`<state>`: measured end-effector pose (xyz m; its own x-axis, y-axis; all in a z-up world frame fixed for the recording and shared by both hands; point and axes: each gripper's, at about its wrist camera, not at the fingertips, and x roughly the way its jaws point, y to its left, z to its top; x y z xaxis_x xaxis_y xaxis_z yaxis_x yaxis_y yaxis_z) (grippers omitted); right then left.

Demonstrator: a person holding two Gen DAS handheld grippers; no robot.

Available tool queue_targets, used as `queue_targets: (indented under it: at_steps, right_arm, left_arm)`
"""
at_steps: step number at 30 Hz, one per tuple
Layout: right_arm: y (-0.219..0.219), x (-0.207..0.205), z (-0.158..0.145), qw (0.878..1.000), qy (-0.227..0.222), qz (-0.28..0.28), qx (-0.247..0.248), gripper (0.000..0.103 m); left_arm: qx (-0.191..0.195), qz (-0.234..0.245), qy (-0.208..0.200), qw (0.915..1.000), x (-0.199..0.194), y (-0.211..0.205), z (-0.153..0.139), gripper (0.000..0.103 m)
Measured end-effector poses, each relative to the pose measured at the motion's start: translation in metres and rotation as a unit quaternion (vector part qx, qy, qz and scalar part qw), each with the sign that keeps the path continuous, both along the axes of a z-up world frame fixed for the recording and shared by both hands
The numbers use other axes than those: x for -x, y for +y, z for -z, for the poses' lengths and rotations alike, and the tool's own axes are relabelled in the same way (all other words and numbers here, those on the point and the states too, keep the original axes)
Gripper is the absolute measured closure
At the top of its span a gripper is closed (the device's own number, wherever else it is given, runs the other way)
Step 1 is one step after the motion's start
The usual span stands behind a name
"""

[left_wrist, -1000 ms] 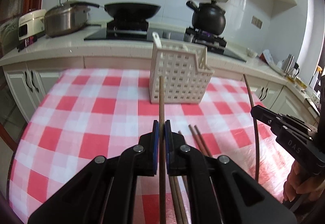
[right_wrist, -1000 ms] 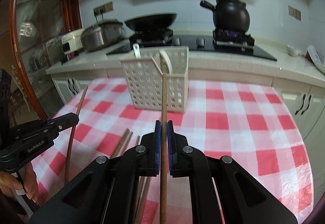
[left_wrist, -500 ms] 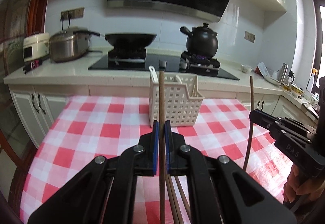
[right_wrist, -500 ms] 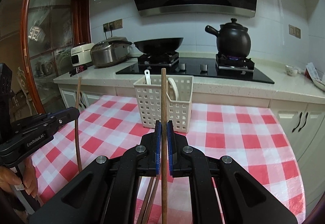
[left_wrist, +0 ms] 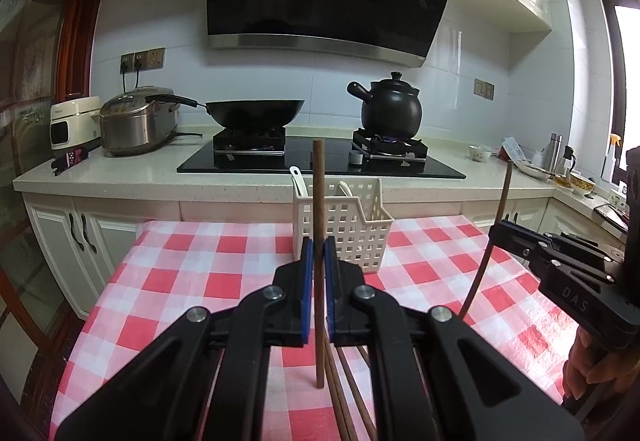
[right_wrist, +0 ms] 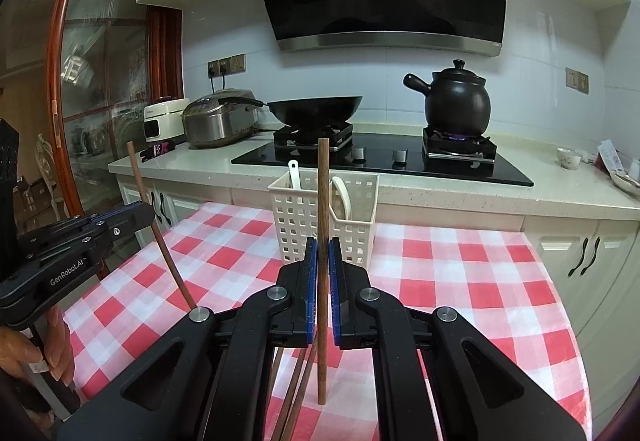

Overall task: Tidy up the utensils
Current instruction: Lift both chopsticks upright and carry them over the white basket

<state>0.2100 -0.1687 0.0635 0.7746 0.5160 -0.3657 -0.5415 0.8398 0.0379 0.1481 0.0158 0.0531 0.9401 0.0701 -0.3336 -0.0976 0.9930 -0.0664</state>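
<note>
Both tools hold one brown wooden chopstick each: our left tool (left_wrist: 316, 261) is clamped on its upright stick (left_wrist: 319, 201), our right tool (right_wrist: 323, 261) on its own (right_wrist: 323, 201). Ahead of both, on the red-and-white checked worktop (left_wrist: 192, 273), stands the white perforated plastic basket (left_wrist: 352, 233). We should carry each stick above the rim, lower its end inside, then release. Spare chopsticks (left_wrist: 352, 393) lie below the tools.
</note>
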Motion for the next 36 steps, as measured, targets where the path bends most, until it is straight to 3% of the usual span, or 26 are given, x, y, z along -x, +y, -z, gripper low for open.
queue_targets:
  at_steps: [18,36]
  right_arm:
    - [0.009,-0.001,-0.019,0.999,-0.044,0.001,0.012,0.097]
    - [0.028,-0.046,-0.053,0.998,-0.07,0.002,0.003,0.097]
  left_arm:
    - [-0.025,0.006,-0.025,0.9994,-0.007,-0.001,-0.018,0.097]
    - [-0.033,0.009,-0.057,0.9978,-0.048,0.002,-0.058,0.097]
